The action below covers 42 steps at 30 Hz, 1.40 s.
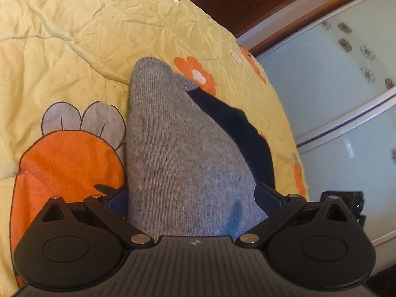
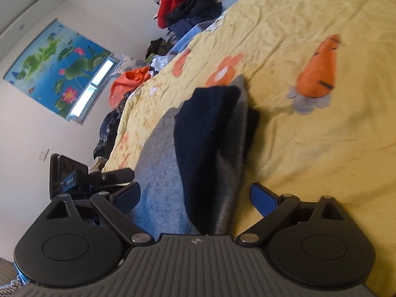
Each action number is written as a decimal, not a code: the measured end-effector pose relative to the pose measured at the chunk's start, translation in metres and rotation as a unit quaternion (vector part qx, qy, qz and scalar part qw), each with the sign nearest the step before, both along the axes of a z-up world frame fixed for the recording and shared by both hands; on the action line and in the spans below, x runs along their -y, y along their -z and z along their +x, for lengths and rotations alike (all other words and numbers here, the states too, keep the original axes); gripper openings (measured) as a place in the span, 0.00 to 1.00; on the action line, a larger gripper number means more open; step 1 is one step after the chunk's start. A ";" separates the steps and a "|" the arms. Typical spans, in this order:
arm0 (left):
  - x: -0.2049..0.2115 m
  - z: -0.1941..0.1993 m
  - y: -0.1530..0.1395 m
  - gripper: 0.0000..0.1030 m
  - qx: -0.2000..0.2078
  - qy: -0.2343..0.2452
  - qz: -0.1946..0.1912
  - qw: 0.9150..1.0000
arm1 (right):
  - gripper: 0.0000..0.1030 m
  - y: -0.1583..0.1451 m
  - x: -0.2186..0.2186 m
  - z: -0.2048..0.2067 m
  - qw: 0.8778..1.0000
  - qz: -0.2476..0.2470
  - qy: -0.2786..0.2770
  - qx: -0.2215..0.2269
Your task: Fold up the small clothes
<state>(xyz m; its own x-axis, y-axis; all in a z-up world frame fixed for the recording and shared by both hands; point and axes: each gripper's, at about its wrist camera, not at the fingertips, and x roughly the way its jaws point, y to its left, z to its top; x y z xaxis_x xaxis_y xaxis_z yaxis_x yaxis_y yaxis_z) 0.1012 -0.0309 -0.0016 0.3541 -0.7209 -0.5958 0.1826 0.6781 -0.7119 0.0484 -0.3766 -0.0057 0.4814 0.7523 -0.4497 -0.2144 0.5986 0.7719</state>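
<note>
While both cameras look down at the yellow bedspread [image 1: 86, 37], the surroundings differ by view. Left wrist view: sliding wardrobe doors [image 1: 334, 86] with pale panels and a small flower print, brown wood trim above. Right wrist view: a heap of clothes [image 2: 188, 2] in red, black and blue along the far edge of the bed, an orange item [image 2: 128, 81] further along, and a lotus pond poster [image 2: 54, 66] on the white wall beside a narrow window. Bedspread print: orange flowers, white flowers, an orange carrot shape [image 2: 319, 74].

Nothing blocks the sock except the claws' own black bodies along the bottom of each frame. A small logo mark sits on each body, too small to read. No other legible writing.

The grey sock [image 1: 173, 148] lies on the bedspread, with a dark navy part [image 2: 203, 143] folded over it. Long axis runs away from both cameras, rounded grey end pointing to the far side of the bed.

Left claw [image 1: 191, 195]: blue pads sit against both sides of the sock, probably gripping it, though the contact is hard to confirm from this angle.

Right claw [image 2: 195, 198]: jaws spread wide, pads clear of the fabric on both sides, the sock lying between them, not held.
</note>
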 end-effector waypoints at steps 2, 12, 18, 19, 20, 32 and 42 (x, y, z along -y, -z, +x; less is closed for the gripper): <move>-0.003 0.004 0.002 1.00 -0.010 0.000 -0.014 1.000 | 0.61 0.005 -0.006 0.003 1.000 0.005 0.003 -0.010; -0.015 0.016 0.015 0.35 -0.033 0.007 -0.025 0.999 | 0.32 0.014 -0.012 0.004 0.999 0.013 0.032 -0.028; -0.014 0.004 0.001 0.28 0.007 0.008 0.007 1.000 | 0.31 0.009 -0.017 -0.001 0.999 0.016 0.044 -0.024; -0.015 0.003 -0.002 0.27 0.014 0.007 0.011 1.000 | 0.31 0.006 -0.019 -0.002 0.999 0.017 0.044 -0.021; -0.017 0.002 -0.005 0.27 0.020 0.005 0.016 1.000 | 0.30 0.004 -0.021 -0.002 0.999 0.019 0.045 -0.020; -0.094 -0.008 -0.042 0.28 0.040 -0.024 0.059 0.997 | 0.28 -0.019 -0.086 0.010 0.999 0.037 0.013 0.001; -0.122 -0.057 -0.029 0.90 0.050 -0.051 0.047 0.996 | 0.88 -0.016 -0.083 -0.024 0.999 -0.031 0.020 0.012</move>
